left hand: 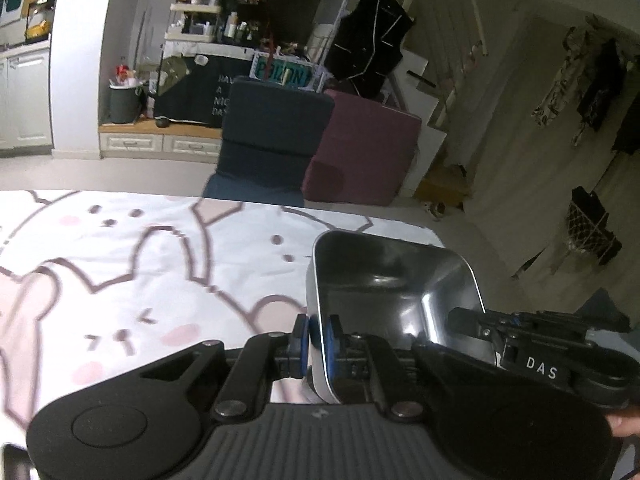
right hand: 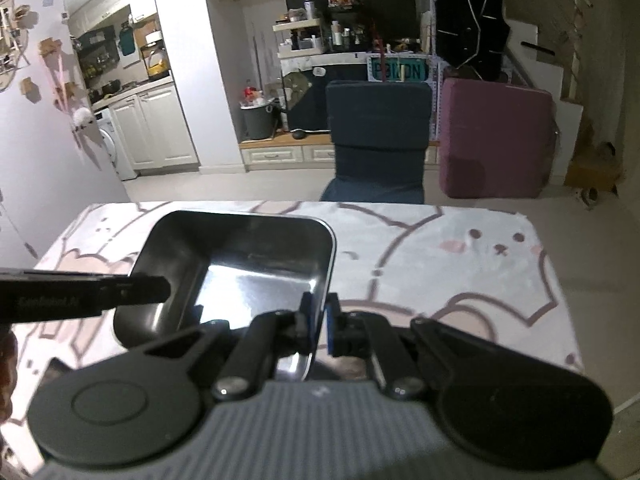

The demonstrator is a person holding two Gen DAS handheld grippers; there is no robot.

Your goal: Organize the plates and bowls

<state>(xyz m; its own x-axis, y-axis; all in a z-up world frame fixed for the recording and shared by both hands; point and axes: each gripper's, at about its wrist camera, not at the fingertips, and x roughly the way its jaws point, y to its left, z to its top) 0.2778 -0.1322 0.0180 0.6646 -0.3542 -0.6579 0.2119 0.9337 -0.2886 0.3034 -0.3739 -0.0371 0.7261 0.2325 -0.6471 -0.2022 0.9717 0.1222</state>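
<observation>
Living room backdrop: dark blue chair (right hand: 378, 136) and maroon cushion block (right hand: 496, 140) past the far edge of the bench (right hand: 460, 264), which wears a white cloth printed with pink cartoon animals. Cluttered shelf unit (right hand: 320, 36) against the back wall, grey bin (right hand: 258, 120) beside it.

One rectangular steel tray (left hand: 394, 280), deep-walled and empty, held over the bench by both grippers at once.

Left gripper (left hand: 317, 340): blue pads pinching the tray's left wall at the near corner. Right gripper (right hand: 319, 322): pads clamped on the tray's right wall, near corner.

Each wrist view shows the other gripper's black finger reaching to the opposite rim. Tray looks lifted clear of the cloth, but contact underneath is hidden.
</observation>
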